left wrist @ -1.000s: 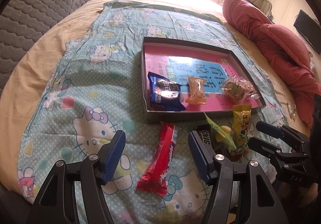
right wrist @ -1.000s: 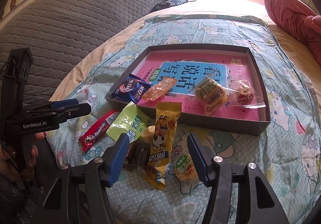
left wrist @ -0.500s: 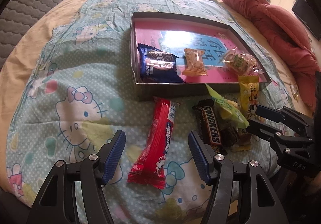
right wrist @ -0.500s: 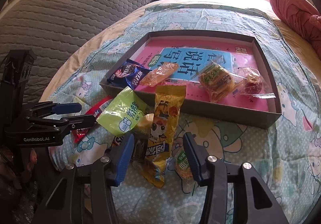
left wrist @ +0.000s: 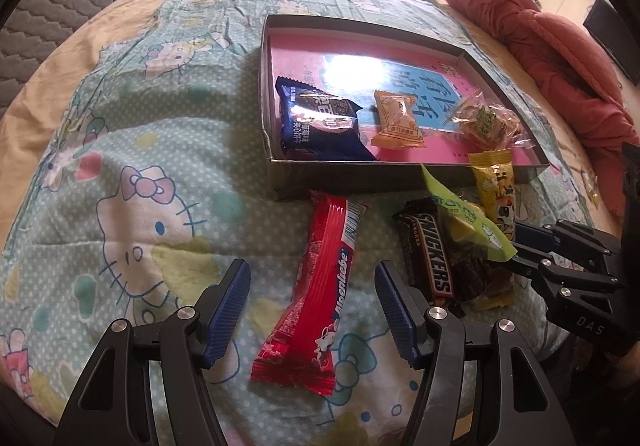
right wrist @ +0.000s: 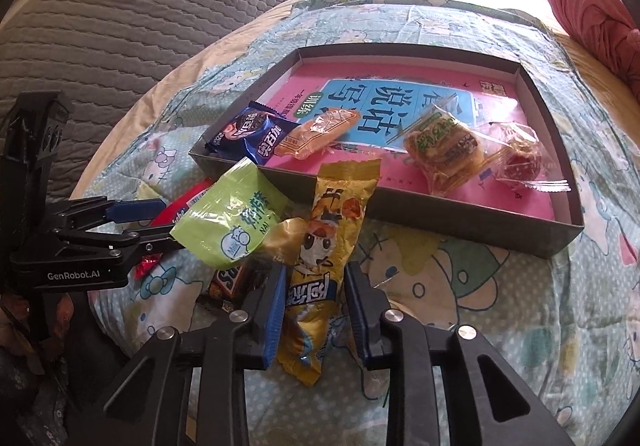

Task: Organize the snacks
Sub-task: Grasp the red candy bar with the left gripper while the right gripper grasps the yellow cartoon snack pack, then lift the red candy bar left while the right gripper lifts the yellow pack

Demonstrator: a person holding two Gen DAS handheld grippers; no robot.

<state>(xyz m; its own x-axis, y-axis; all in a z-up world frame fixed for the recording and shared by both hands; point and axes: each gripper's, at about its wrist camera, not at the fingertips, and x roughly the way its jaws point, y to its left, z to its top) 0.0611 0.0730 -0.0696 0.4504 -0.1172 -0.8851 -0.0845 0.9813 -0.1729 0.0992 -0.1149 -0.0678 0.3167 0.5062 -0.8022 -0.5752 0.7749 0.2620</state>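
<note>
a: changed in the last second?

b: right gripper (right wrist: 316,306) lower than a second ago and much narrower, jaws closing now with the yellow pack (right wrist: 332,230) between them. pads right at the wrapper's edges, no clear pinch yet. left gripper (left wrist: 314,310) lower too, spread as wide as before, empty, hanging over the red pack (left wrist: 320,286).

a: meaning for the job?

b: probably a double pick-up just starting: yellow first, red next, both bound for the box (left wrist: 340,178). nothing lifted yet.

a: whereabouts?

b: both on the blanket (left wrist: 120,166), just outside the box's near wall. top of the yellow pack leaning on that wall, near its middle. red pack closer to the near left corner.

a: count inside?

b: four, along the near edge: blue cookie pack (left wrist: 316,122) by the left wall, orange pack (left wrist: 396,118), clear-wrapped pastry (left wrist: 484,122), clear-wrapped red sweet (right wrist: 518,154) toward the right wall.

a: outside?

b: four plain to see: red pack, yellow pack, snickers bar (left wrist: 430,250), green pouch (right wrist: 232,214). more wrappers buried under that heap, number impossible to tell.
</note>
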